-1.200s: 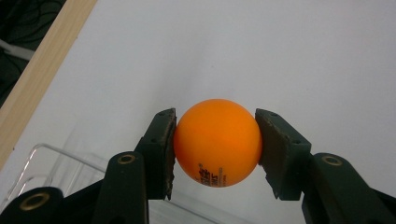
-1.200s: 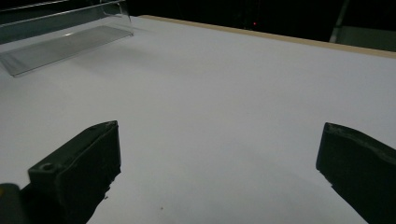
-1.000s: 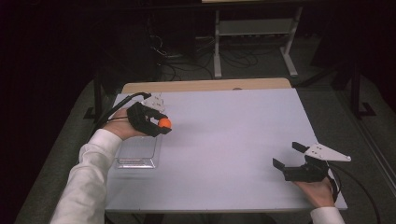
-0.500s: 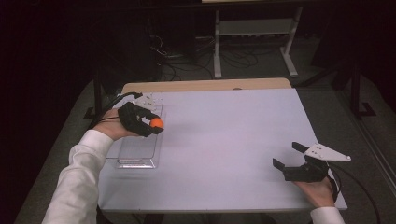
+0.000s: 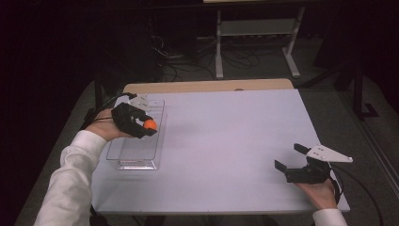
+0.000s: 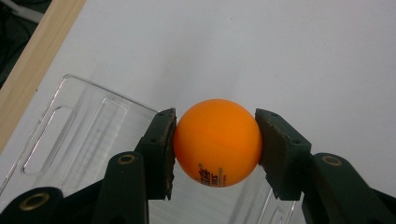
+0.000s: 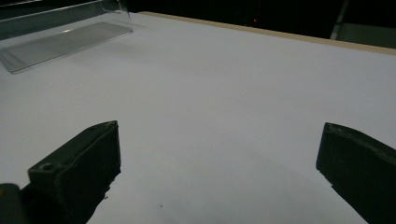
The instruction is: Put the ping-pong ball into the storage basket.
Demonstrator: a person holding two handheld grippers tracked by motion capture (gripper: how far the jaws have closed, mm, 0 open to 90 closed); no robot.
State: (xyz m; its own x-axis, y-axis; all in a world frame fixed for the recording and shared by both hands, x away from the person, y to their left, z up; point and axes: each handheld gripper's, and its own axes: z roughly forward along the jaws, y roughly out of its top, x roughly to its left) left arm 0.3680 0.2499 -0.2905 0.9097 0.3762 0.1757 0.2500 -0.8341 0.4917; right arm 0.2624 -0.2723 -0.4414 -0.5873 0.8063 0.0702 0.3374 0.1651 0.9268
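High view: left claw (image 5: 147, 126) grips orange ball (image 5: 150, 124) above clear tray (image 5: 136, 153); right claw (image 5: 297, 162) gapes empty, well apart from tray. Left claw view: ball (image 6: 217, 142) pinched across middle, looks light, smooth, slip-prone. Right claw view: jaws wide, tray (image 7: 60, 39) far off.

Orange ball (image 6: 217, 142) with dark print — black left gripper (image 6: 215, 144), clear tray (image 5: 136, 141), white table (image 5: 235, 136).

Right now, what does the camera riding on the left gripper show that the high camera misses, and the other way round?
The left gripper view alone reveals dark print on the orange ball and both fingers pressing its sides. The high view alone takes in the right gripper, open and holding nothing, the person's white sleeve and the floor beyond. Both share the ball, the clear tray under it and the white table.
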